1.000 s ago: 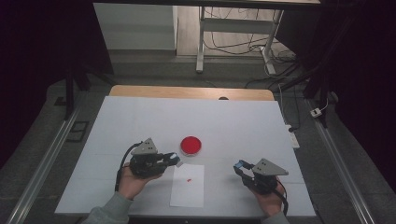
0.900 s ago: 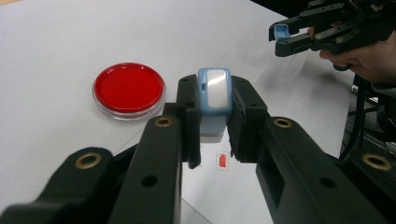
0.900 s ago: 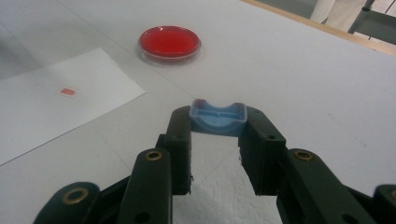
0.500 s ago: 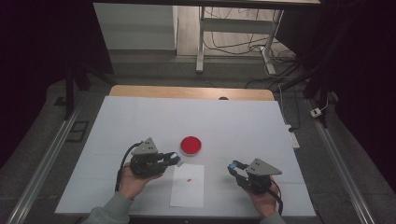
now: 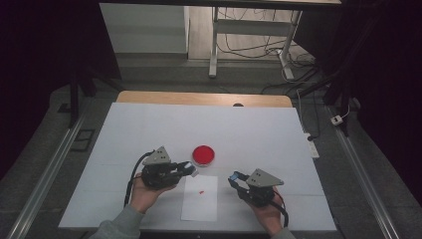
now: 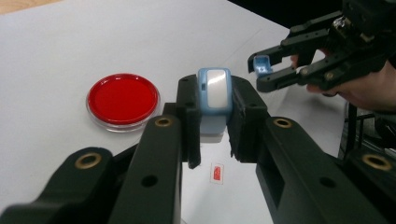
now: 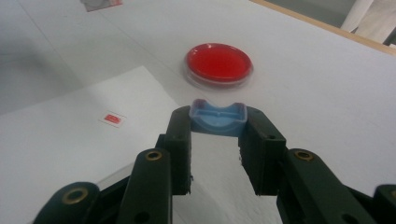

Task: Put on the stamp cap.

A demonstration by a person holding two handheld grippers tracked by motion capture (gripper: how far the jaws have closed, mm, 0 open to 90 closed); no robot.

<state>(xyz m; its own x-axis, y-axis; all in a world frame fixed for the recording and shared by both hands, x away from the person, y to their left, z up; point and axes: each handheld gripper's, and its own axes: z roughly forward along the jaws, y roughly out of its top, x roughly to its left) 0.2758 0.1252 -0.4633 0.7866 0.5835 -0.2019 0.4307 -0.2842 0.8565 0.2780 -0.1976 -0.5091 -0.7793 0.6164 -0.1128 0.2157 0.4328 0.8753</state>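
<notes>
Each hand carries a black gripper: the left gripper point(image 5: 191, 168) and the right gripper point(image 5: 233, 178) each bear a grey three-cornered plate on top and trail a black cable back past the wrist. In the gripper views the jaws are matt black, blocky bars with brass-ringed screw holes. The left sleeve point(image 5: 118, 225) is grey-green.

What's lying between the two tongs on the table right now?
In the high view, a white paper sheet bearing a small red mark lies between the left tongs and right tongs.
</notes>
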